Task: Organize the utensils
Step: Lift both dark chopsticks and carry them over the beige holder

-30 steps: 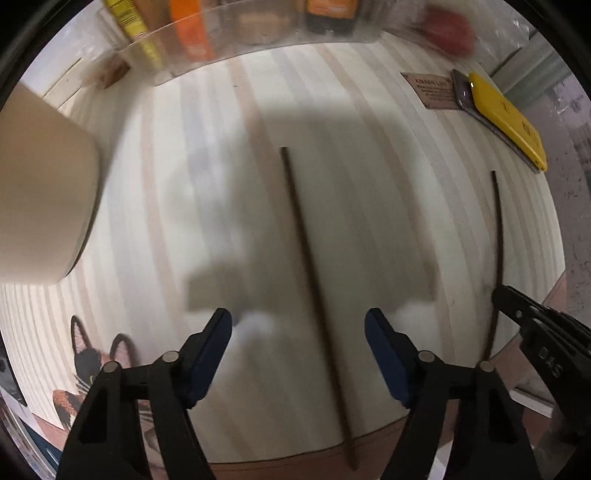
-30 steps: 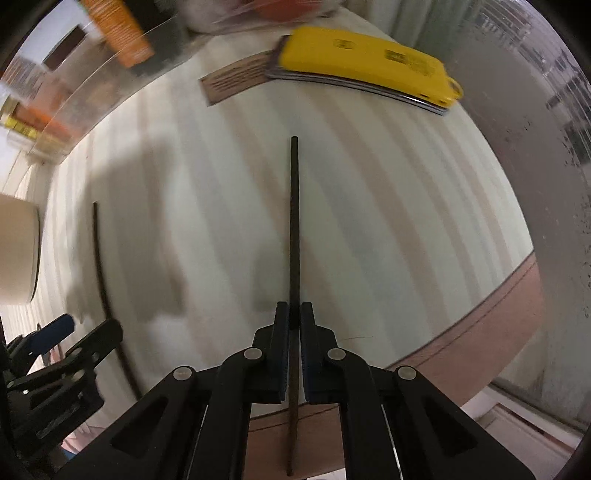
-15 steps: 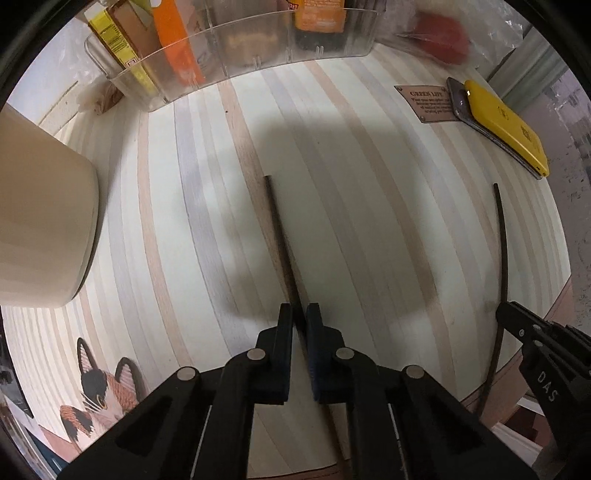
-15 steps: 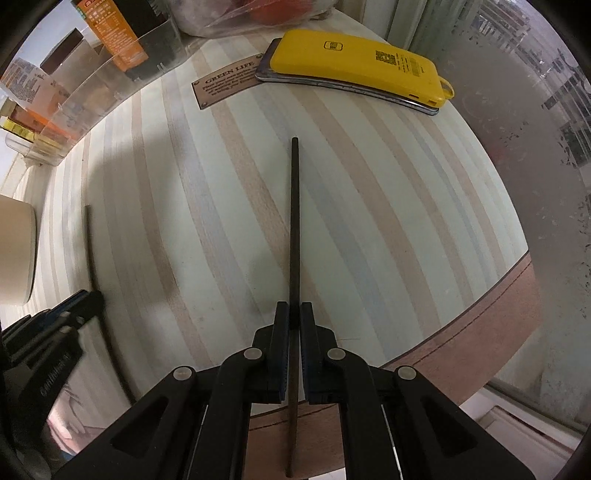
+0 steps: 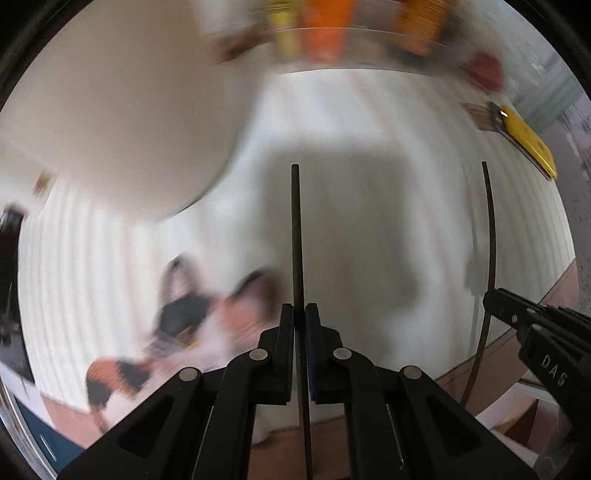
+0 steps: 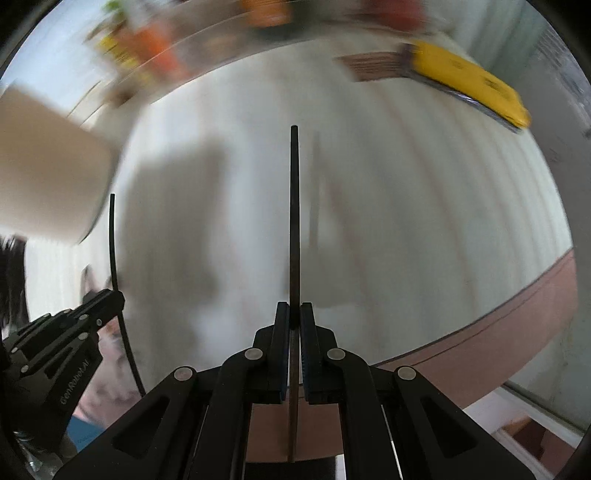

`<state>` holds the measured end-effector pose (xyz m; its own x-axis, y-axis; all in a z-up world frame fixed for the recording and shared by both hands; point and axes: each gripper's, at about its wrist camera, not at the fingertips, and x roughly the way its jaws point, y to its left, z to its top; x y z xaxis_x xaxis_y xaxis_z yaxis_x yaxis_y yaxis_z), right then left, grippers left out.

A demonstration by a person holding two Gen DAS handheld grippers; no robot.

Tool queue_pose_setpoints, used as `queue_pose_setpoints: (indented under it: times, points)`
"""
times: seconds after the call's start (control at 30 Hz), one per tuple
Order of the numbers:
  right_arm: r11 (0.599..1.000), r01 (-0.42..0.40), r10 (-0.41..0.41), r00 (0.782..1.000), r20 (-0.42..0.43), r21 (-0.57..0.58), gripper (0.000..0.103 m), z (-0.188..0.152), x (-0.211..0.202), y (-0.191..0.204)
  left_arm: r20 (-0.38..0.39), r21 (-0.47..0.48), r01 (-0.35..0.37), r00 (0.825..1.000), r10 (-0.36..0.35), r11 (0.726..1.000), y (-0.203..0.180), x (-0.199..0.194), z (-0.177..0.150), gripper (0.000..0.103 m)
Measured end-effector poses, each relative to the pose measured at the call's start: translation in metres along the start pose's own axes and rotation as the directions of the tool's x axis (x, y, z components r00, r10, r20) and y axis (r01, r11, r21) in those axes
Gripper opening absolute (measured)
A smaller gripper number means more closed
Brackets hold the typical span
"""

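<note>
Left wrist view: the left gripper (image 5: pixel 300 314) sits at the bottom centre, its jaws pressed together on a thin dark chopstick (image 5: pixel 296 236) that runs straight up the middle of the frame and also passes down between the black arms to the bottom edge. Beneath lies a pale striped table surface (image 5: pixel 388 122), heavily blurred, with a grey shadow across its middle. A large cream container (image 5: pixel 122 122) fills the upper left. A blurred cat picture in black, orange and white (image 5: pixel 177 325) lies lower left. Along the top edge is a clear organizer holding orange and yellow packets (image 5: pixel 321 33), with something red (image 5: pixel 487 72) to its right. A yellow flat case (image 5: pixel 528 144) lies at the upper right. At the right edge the right gripper (image 5: pixel 491 295) pinches a second chopstick (image 5: pixel 491 229), which curves up the frame.

Right wrist view: the right gripper (image 6: pixel 294 314) at the bottom centre is clamped on its chopstick (image 6: pixel 294 221), which stands up the centre line. The striped surface (image 6: pixel 424 221) spreads behind, blurred, ending at a reddish-brown rim (image 6: pixel 498 332) lower right. The cream container (image 6: pixel 48 166) is at the left edge, the yellow case (image 6: pixel 469 85) upper right beside a brown card (image 6: pixel 373 66), and blurred orange packets (image 6: pixel 155 48) top left. At lower left the left gripper (image 6: pixel 120 295) grips the other chopstick (image 6: pixel 114 240).
</note>
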<state>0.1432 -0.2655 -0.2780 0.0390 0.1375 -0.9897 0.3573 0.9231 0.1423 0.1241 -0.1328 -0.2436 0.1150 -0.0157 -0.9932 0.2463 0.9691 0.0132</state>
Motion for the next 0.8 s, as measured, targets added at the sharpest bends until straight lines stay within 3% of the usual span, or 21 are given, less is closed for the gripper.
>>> queue_pose_setpoints:
  times: [0.2,0.4,0.63,0.7,0.8]
  points:
    - [0.993,-0.033,0.028,0.999,-0.046,-0.115,0.005,-0.020,0.017,0.081,-0.030,-0.148,-0.043,0.999,0.039,0.988,0.079,0.000,-0.056,0.003]
    - [0.976,-0.006,-0.013,0.996,-0.089,-0.216,0.005,-0.035,0.039,0.136,-0.066,-0.260,-0.075,0.996,0.060,0.963,0.136,0.016,-0.088,0.003]
    - [0.960,0.045,-0.079,0.990,-0.113,-0.275,0.006,-0.026,0.052,0.164,-0.046,-0.271,-0.061,0.998,0.051,0.961,0.163,0.014,-0.077,0.006]
    - [0.962,0.054,-0.086,0.990,-0.111,-0.269,0.015,-0.017,0.055,0.173,-0.046,-0.270,-0.061,0.998,0.050,0.961,0.165,0.018,-0.075,0.007]
    - [0.965,0.065,-0.093,0.990,-0.102,-0.253,0.020,-0.003,0.056,0.171,-0.048,-0.276,-0.049,0.998,0.038,0.960,0.179,0.026,-0.047,0.008]
